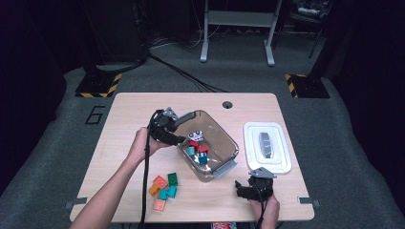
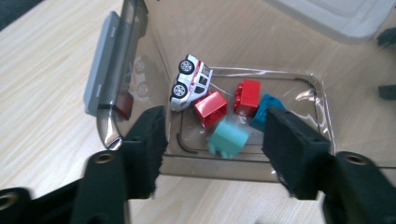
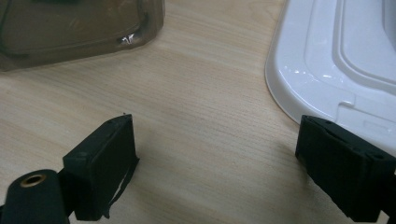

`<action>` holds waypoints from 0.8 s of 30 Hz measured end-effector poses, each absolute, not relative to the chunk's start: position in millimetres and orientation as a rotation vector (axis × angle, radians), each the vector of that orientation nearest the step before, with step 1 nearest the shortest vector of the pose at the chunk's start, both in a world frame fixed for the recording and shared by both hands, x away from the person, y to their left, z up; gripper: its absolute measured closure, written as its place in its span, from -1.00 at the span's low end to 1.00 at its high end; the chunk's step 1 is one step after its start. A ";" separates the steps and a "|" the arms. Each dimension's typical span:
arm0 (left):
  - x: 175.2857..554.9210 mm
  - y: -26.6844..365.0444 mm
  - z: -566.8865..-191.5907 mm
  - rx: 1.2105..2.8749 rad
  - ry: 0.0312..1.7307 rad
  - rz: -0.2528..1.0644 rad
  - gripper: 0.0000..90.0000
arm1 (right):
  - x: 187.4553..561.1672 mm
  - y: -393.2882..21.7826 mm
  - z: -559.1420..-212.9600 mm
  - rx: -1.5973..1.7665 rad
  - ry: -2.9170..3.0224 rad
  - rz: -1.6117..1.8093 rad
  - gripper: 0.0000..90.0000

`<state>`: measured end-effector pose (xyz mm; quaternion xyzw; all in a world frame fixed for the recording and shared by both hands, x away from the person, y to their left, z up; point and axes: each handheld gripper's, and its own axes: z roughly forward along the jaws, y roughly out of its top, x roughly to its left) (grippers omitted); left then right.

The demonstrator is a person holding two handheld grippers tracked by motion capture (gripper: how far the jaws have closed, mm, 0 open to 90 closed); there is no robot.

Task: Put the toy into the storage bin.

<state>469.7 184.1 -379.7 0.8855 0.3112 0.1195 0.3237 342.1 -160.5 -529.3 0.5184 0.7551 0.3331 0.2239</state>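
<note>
The left gripper [image 2: 215,140] stands half open with nothing held; the pale teal brick [image 2: 228,138] lies in the tinted box [image 2: 140,60] just beyond its fingers [image 2: 145,135], light, hard, slick; pinch its 2 flat sides; right gripper [image 3: 215,154] hangs wide, empty.

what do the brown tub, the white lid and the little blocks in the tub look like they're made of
Tub: smoky see-through plastic, glossy; the table grain shows through its walls and they catch glints.
Lid: white plastic, smooth and shiny, with moulded ridges and highlights.
Blocks: probably hard plastic, solid red and teal, sharp edges with a slight sheen.
</note>
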 end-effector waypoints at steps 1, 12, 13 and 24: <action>467.4 186.4 -378.4 2.314 0.818 0.315 -0.21 | 342.1 -160.4 -529.2 1.432 2.084 0.922 -0.75; 433.6 221.4 -371.6 2.255 0.844 0.387 -0.67 | 342.1 -160.4 -529.2 1.432 2.084 0.922 -0.75; 430.1 224.9 -373.0 2.255 0.848 0.388 -0.68 | 342.2 -160.5 -529.3 1.431 2.083 0.918 -0.75; 391.9 250.8 -418.7 2.276 0.924 0.381 -1.00 | 342.1 -160.4 -529.2 1.432 2.084 0.922 -0.75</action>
